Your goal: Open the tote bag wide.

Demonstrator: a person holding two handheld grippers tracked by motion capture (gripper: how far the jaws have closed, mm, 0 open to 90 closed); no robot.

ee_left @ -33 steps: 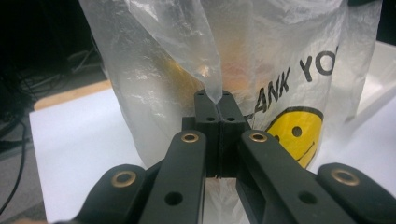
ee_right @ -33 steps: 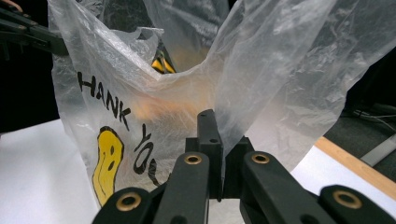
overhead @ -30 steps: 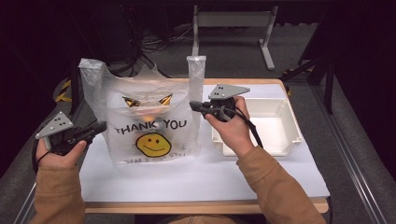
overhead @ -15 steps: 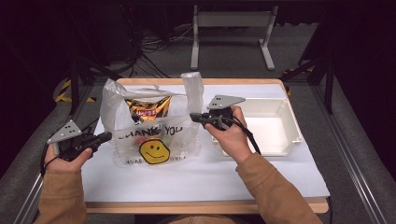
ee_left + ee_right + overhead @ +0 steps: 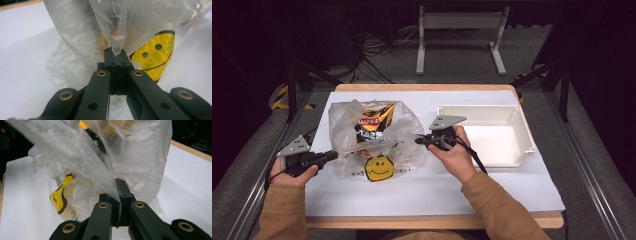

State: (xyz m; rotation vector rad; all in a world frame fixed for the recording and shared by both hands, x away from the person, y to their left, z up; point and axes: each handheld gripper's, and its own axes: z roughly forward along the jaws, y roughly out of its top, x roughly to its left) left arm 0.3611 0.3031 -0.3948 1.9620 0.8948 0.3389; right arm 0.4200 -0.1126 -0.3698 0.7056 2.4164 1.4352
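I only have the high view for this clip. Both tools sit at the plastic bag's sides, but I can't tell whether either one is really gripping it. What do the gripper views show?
Observer: In the left gripper view, the left tool has its jaws closed together on a strip of the plastic bag, which rises from between the tips.
Operator: And the right one?
Observer: In the right gripper view, the right tool is also shut on the film; a fold of it runs into the seam between the jaws.
Operator: Anything readable on the bag from those views?
Observer: The yellow smiley face shows just right of the left tool's jaws, printed on the bag's near side.
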